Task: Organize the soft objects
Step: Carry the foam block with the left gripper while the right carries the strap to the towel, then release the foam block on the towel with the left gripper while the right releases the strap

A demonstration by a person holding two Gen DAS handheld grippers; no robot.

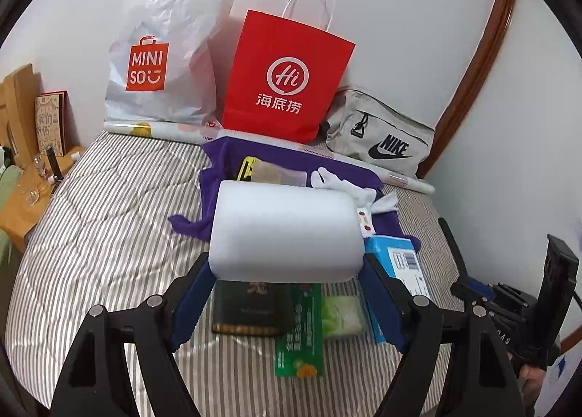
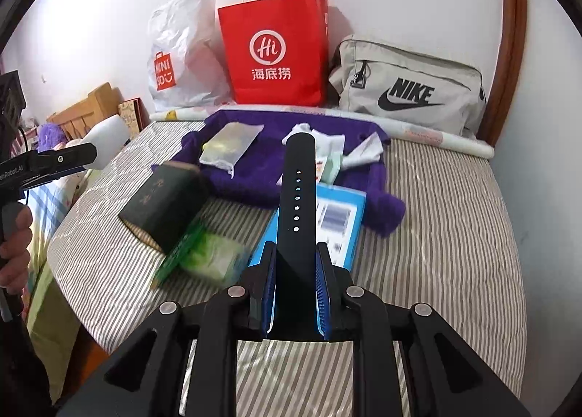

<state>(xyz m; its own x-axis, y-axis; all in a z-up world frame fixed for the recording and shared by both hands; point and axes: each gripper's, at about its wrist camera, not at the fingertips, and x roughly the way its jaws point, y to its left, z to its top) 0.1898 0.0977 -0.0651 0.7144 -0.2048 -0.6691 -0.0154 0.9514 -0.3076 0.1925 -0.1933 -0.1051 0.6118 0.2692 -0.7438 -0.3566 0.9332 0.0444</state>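
Sorting partly complete: white socks (image 2: 329,147) and clear pouch (image 2: 229,146) already on purple towel (image 2: 262,177) at far end of striped bed (image 2: 436,235), near red paper bag (image 2: 276,53). Left gripper (image 1: 287,271) clamped wide on white foam roll (image 1: 287,231), lifted above bed at near centre; right gripper (image 2: 294,293) clamped narrow on black watch strap (image 2: 296,198), raised likewise. Left to handle, by appearance: both held items, plus dark book (image 2: 163,206), green packets (image 2: 211,257) and blue box (image 2: 338,224) near of towel.
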